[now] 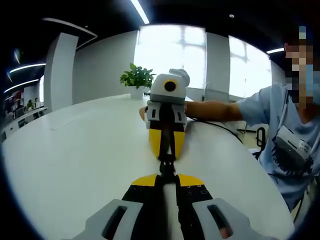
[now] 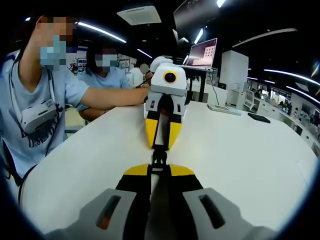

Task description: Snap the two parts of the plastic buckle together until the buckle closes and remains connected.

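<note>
- Left gripper, yellow-tipped, jaws drawn together on one end of the small black plastic buckle, held just above the white table.
- Right gripper, yellow-tipped, jaws likewise clamped on the buckle's other end.
- The two grippers meet nose to nose; whether the halves are latched cannot be told.
- Beyond: a green potted plant and an open laptop.

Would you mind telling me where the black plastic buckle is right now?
The black plastic buckle is above the white table, held between the two facing grippers: left gripper near, right gripper opposite.
</note>
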